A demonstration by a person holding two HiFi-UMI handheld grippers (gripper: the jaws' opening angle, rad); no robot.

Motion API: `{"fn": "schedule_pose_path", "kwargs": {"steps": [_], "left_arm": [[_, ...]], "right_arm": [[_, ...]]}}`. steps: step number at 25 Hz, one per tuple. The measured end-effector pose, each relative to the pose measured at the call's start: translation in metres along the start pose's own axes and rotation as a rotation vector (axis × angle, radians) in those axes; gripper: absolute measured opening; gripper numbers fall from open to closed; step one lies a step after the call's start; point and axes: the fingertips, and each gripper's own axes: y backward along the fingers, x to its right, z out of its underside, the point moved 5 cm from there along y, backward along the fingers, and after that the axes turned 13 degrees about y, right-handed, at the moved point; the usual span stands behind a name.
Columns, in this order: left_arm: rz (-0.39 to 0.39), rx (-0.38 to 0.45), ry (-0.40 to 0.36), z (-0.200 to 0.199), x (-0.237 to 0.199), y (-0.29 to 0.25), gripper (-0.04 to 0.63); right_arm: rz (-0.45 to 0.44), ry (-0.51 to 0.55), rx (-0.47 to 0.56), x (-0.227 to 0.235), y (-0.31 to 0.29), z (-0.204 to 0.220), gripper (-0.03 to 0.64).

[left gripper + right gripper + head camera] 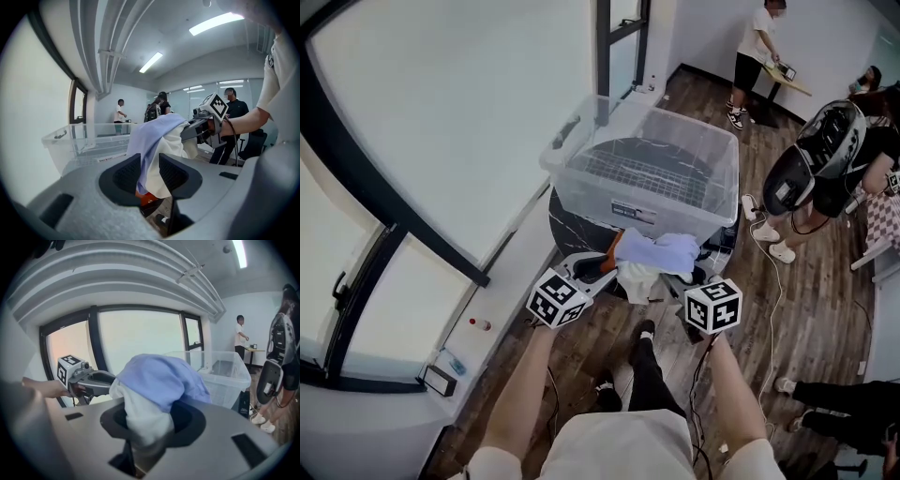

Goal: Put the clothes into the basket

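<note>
Clothes (661,251) | left gripper (607,266) and right gripper (680,278) fingers both pinch them | basket (694,187) rim just ahead (open top)

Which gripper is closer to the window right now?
Left. The left gripper holds the clothes on the side toward the window, near its sill. The right gripper holds their other side, farther from the window.

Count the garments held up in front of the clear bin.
2: a light blue garment draped on top, and a white garment bunched beneath it. Others may be hidden inside the folds.
</note>
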Motion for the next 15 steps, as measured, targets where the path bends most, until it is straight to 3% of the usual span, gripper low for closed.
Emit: {"fn": "schedule_pose_path", "kwargs": {"steps": [7,15], "left_arm": [[-0.004,0.012,-0.003,-0.022,-0.030,-0.023,0.117],[-0.037,0.153,-0.091,-0.134,-0.078,-0.051,0.115]], "right_arm": [[-0.073,-0.015,0.037,0.019,-0.042,-0.024,0.149],[-0.129,0.002,0.192,0.076,-0.075,-0.127,0.149]]}}
